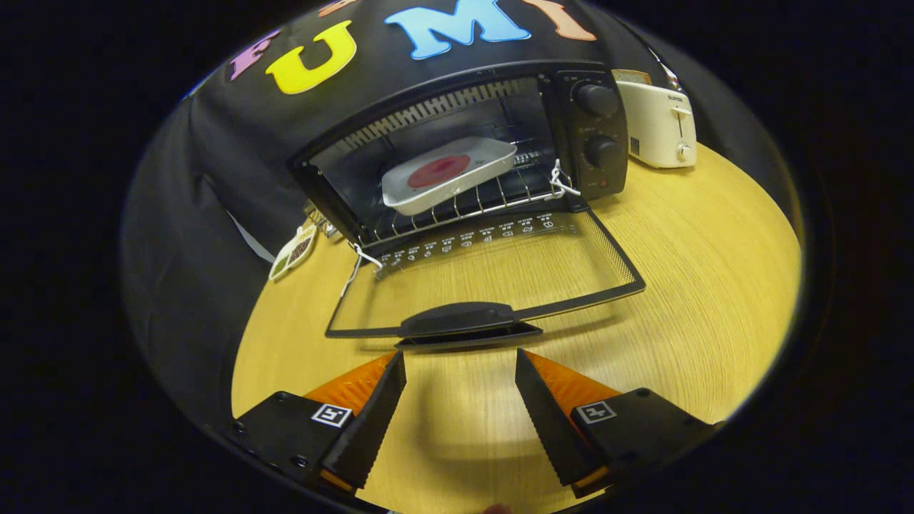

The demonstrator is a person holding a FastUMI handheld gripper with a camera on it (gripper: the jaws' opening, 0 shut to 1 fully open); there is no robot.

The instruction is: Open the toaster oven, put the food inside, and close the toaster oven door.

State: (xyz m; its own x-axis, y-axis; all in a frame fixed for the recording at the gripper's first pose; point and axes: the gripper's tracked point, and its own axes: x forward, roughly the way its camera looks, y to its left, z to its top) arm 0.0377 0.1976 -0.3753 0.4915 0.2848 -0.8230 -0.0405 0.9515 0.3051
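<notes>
Gripper view looks along the two fingers toward the toaster oven on the wooden table. Going from left to right, a small leaf-shaped tag lies by the oven's left corner. Next comes the open oven, with the white tray of food sitting on the wire rack inside. Its two knobs come after, and then a white toaster stands behind, near the wall.

The glass door lies flat on the table, pulled all the way down. Its dark handle runs sideways, across the way the fingers point. It sits just ahead of the gripper, right in line with the gap.

The fingers are spread wide apart and hold nothing.

The food looks to be in already, so the job left is most likely to lift that handle up and push the door closed.
</notes>
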